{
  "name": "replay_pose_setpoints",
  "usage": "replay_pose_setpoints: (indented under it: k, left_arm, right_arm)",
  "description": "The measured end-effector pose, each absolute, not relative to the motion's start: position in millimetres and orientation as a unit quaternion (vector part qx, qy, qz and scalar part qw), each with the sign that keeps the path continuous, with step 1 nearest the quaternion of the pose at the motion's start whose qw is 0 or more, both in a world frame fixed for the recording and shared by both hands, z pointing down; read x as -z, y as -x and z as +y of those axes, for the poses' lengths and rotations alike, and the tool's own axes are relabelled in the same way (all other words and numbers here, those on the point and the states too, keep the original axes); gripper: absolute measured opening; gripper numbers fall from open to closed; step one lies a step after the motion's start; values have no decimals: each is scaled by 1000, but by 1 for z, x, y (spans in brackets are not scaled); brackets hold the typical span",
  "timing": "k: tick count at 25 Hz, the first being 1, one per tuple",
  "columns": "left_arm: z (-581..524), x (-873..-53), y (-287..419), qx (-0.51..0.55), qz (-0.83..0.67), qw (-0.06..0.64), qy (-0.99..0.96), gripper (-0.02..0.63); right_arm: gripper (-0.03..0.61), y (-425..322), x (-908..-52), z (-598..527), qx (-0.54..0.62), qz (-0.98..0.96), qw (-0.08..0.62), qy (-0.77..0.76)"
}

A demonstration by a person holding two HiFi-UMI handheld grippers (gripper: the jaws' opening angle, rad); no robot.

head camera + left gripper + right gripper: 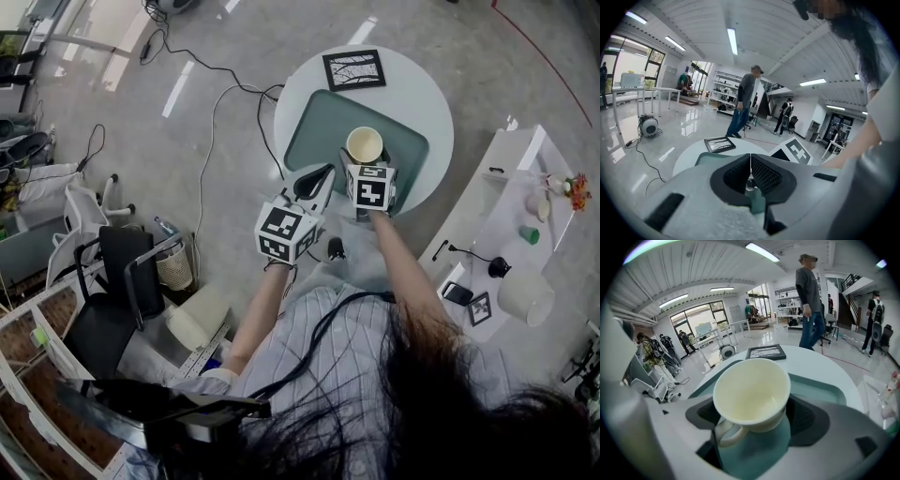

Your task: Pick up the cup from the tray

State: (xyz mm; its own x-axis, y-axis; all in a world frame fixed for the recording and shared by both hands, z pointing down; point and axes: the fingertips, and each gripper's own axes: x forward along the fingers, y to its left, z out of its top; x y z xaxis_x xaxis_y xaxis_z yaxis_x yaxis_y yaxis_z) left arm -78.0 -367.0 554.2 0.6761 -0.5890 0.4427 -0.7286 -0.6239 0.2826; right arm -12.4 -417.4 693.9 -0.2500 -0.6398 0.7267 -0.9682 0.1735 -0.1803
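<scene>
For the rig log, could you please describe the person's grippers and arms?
The left gripper and right gripper are pale grey shells with black textured pads, each carrying a white cube of black square markers. The person wears a pale striped shirt, crossed by a black cable.

I get bright, even light from ceiling strips (732,41), glaring off the glossy floor (633,126). Both gripper views bow hard toward black corners, and the nearest foreground is soft.

Both forearms reach forward, side by side. The left tool (750,165) has its jaws pressed together; the right tool (752,422) clamps the cup (751,389).
</scene>
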Motion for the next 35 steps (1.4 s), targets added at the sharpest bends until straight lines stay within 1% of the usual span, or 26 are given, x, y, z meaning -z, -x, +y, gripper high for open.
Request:
replay_pose_setpoints:
  k: [7,12,26,35]
  left_arm:
    - [-360,-548,87,-154,-380,217,-886,14]
    - [-354,-542,94,-151,-387,211,-885,14]
    - [-318,-521,103,-130,-394,192,-890,14]
    - [-261,-504,112,-115,-392,174,-896,14]
  right_arm:
    - [397,14,-692,-412,-305,-749,272,-522]
    - [397,15,-683,-402,-307,-758,268,-508]
    - [397,23,-613,-371,-304,-795,221,-476]
    - [397,26,-568,-315,-297,-804,187,-480]
